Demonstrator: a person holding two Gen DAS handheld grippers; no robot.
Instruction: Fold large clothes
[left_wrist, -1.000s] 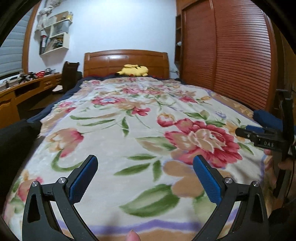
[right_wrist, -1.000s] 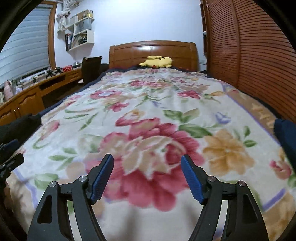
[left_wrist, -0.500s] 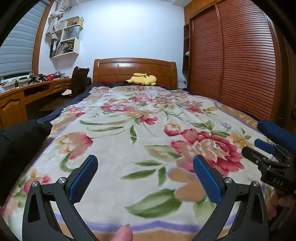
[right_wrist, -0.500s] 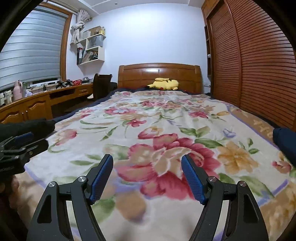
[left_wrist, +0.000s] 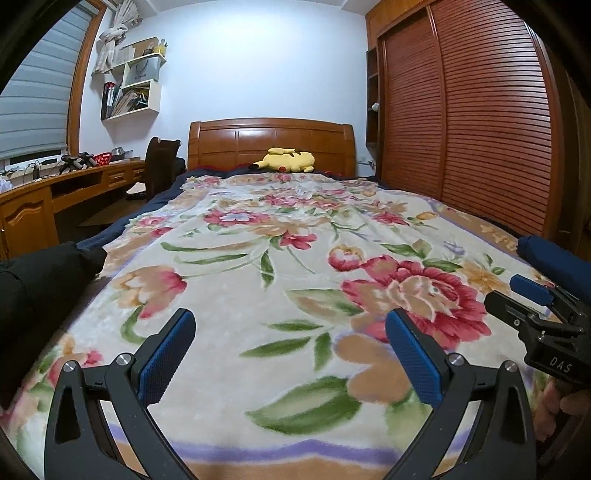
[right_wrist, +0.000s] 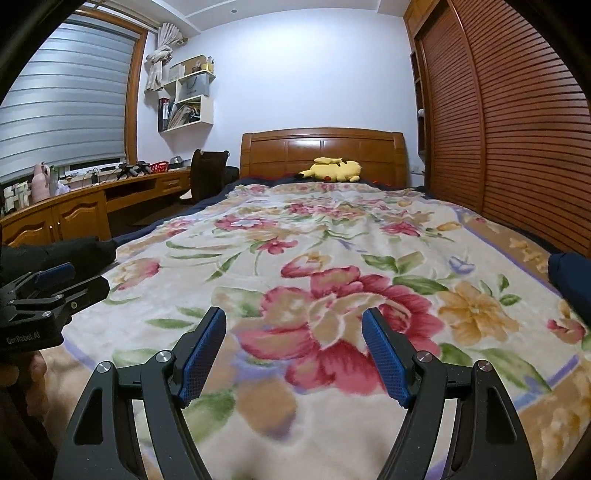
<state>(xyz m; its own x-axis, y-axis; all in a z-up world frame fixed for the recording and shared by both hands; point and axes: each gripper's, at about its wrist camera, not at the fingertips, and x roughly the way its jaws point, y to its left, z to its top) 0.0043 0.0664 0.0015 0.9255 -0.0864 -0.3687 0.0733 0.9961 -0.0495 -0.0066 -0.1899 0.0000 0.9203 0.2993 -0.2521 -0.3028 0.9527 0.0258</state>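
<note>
Ahead of me: yellow plush toy (left_wrist: 286, 161) against wooden headboard (left_wrist: 271, 142). Slatted wardrobe doors (left_wrist: 476, 122) right. Desk (right_wrist: 74, 210), chair (right_wrist: 207, 173), wall shelves (right_wrist: 186, 99) left.

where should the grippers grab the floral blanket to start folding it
Probably the near hem of the floral blanket, coming from the foot of the bed, one corner each. It lies flat, so only its edge offers something to pinch. The left gripper and right gripper hover open above it.

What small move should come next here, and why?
Probably lower both grippers to the blanket's near edge: the left gripper and the right gripper are open and empty above it, and the blanket lies flat, unfolded.
</note>
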